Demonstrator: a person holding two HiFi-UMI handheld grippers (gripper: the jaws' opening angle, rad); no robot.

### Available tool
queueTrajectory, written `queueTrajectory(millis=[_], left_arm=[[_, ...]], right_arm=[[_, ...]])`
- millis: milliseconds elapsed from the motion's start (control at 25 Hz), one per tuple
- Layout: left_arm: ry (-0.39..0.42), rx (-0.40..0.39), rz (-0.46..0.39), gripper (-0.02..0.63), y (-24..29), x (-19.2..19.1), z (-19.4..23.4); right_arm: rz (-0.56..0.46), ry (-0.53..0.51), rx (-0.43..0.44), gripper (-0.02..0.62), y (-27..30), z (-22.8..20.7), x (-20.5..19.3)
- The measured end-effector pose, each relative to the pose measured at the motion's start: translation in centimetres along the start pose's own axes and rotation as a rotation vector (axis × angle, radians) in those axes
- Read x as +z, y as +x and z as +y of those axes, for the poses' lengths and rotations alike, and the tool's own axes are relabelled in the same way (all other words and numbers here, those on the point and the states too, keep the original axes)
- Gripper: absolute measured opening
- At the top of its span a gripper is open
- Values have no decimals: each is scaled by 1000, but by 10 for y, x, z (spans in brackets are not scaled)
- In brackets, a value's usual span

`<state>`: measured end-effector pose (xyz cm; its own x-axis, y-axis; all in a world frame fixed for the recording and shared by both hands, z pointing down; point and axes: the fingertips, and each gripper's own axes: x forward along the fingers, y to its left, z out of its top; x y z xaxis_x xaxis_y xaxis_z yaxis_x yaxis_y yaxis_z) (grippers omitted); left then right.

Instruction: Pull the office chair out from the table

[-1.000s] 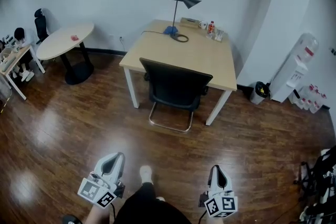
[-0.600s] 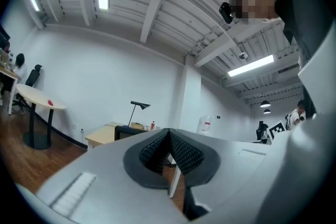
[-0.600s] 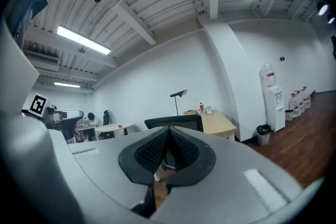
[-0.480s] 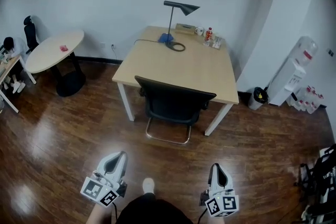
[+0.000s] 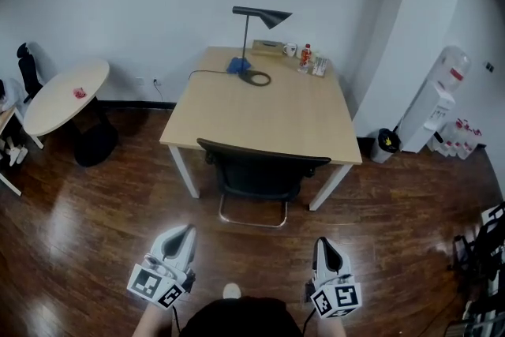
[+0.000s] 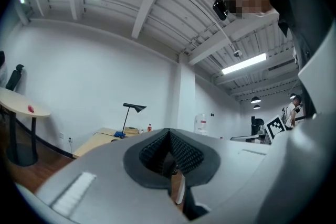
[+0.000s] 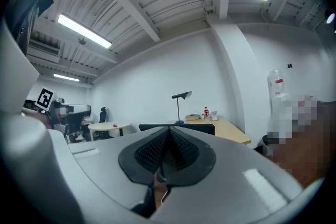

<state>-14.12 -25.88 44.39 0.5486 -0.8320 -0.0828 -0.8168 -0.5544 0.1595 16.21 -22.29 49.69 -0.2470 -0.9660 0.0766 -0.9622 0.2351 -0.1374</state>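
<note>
A black office chair (image 5: 263, 174) with a chrome sled base stands pushed in at the near side of a light wooden table (image 5: 268, 110). Its backrest top (image 7: 202, 127) shows in the right gripper view, with the table (image 7: 230, 129) behind it. The table (image 6: 100, 140) is also far off in the left gripper view. My left gripper (image 5: 180, 236) and right gripper (image 5: 324, 249) are low in the head view, both shut and empty, side by side, well short of the chair. Both point level toward it.
On the table stand a black desk lamp (image 5: 256, 28), a bottle (image 5: 305, 54) and a cup. A round white table (image 5: 57, 94) is at the left, a water dispenser (image 5: 435, 104) and small bin (image 5: 384, 144) at the right. Dark wood floor (image 5: 102, 225) lies between me and the chair.
The chair and table have come closer and shifted slightly left in the head view as I walked forward. Both grippers stayed shut and kept their places in the frame.
</note>
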Motion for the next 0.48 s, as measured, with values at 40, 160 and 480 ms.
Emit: queueTrajectory(millis=[40, 160, 480], left_arm=[[-4, -6, -4, 2, 6, 0, 3], [-4, -25, -5, 2, 26, 1, 5], [42, -62, 35, 2, 85, -16, 10]], right_arm=[[2, -6, 8, 15, 7, 2, 1], [16, -33, 47, 18, 27, 8, 5], [43, -39, 86, 18, 83, -22, 1]])
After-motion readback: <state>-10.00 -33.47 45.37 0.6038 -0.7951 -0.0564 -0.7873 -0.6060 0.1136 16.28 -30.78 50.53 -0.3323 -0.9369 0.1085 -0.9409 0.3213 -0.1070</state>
